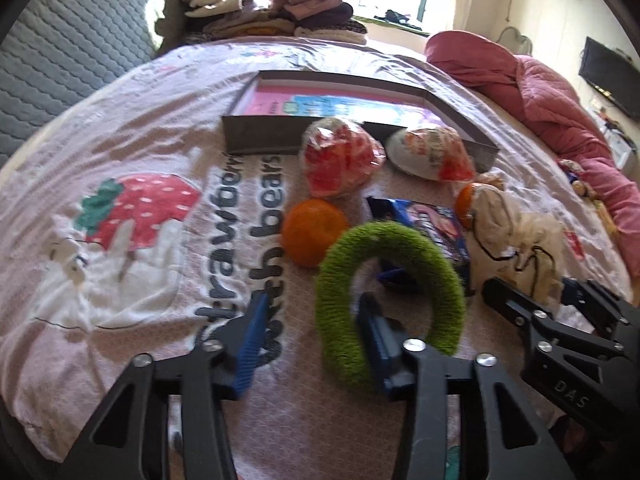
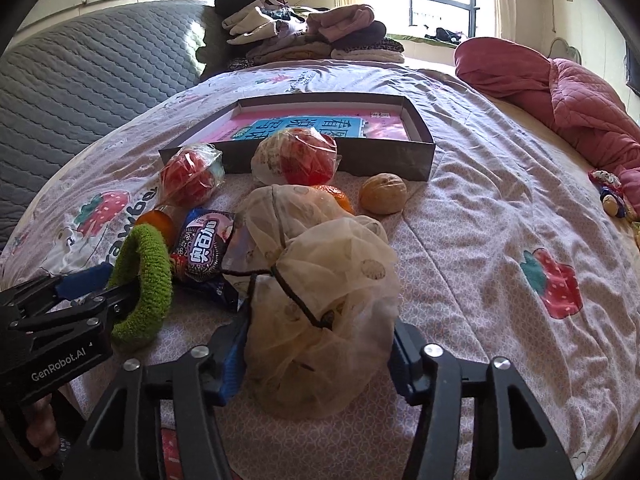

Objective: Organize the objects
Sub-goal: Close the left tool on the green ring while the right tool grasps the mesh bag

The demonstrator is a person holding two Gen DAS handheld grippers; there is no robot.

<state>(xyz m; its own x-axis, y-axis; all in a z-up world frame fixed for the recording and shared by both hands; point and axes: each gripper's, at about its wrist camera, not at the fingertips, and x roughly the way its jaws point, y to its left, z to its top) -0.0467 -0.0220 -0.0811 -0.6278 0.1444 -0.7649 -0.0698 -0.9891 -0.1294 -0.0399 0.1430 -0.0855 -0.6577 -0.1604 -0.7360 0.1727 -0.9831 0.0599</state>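
Note:
A green knitted ring [image 1: 390, 300] lies on the bedsheet; my left gripper [image 1: 312, 328] is open, its right finger inside the ring's hole and its left finger outside. The ring also shows in the right wrist view [image 2: 146, 280]. My right gripper [image 2: 318, 356] is open around a cream mesh drawstring bag [image 2: 320, 280]. Ahead lie an orange [image 1: 314, 231], a blue Oreo packet [image 2: 204, 254], two wrapped red snacks [image 2: 190, 174] [image 2: 300, 156], a walnut [image 2: 383, 193] and a shallow grey box [image 2: 420, 140] holding a pink book.
A pile of folded clothes [image 2: 312, 36] sits at the bed's far end. A red quilt [image 2: 568, 92] lies bunched at the right. A grey quilted headboard [image 2: 80, 80] is at the left. A small doll [image 2: 612, 196] lies near the right edge.

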